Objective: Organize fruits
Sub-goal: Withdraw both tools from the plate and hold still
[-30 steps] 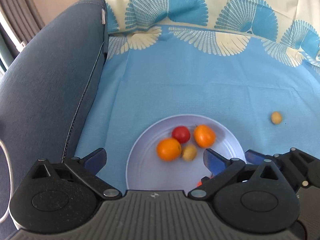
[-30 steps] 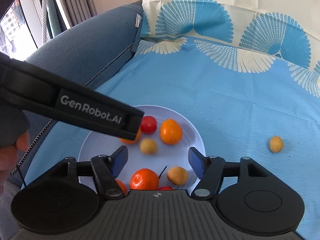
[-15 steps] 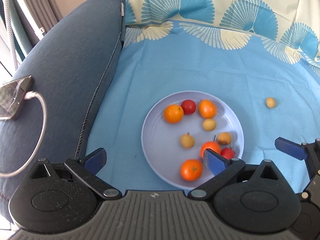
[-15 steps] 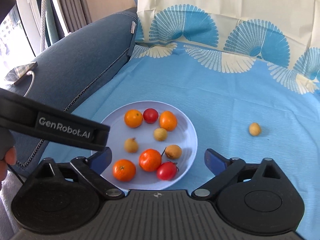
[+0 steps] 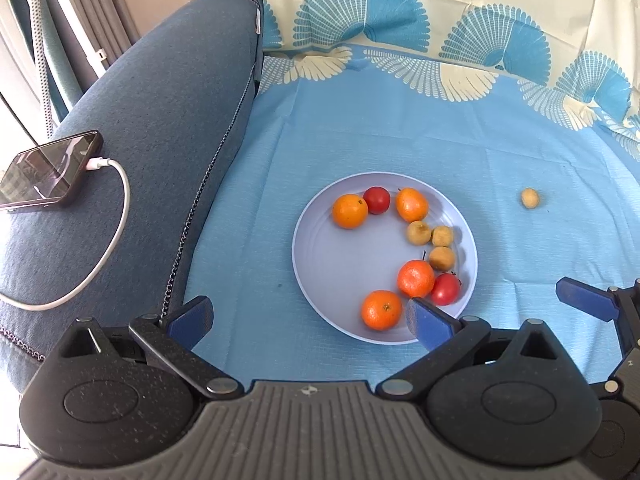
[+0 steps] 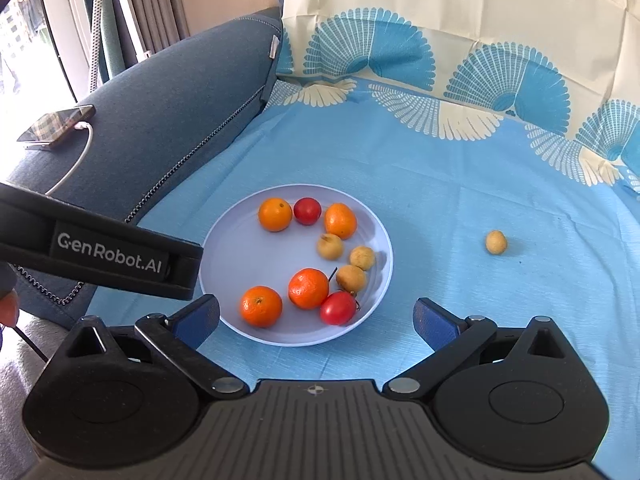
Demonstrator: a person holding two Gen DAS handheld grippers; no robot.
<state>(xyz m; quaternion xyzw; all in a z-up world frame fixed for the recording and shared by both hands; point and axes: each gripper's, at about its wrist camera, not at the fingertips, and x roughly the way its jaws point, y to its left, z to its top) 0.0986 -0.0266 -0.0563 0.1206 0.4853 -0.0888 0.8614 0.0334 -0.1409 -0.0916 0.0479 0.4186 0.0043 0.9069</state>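
Observation:
A pale lilac plate sits on the blue cloth and holds several oranges, two red fruits and three small yellow-brown fruits. One more small yellow-brown fruit lies alone on the cloth to the plate's right. My left gripper is open and empty, above the plate's near left edge. My right gripper is open and empty, above the plate's near edge. One blue finger of the right gripper shows in the left wrist view.
A dark blue sofa arm runs along the left, with a phone and its white charging cable on it. The patterned cloth rises up the sofa back behind. The left gripper's strap crosses the right wrist view.
Both grippers have pulled back and up from the plate, so the whole plate and the phone now show. One small yellow fruit rolled beside the other two. Both grippers stay open.

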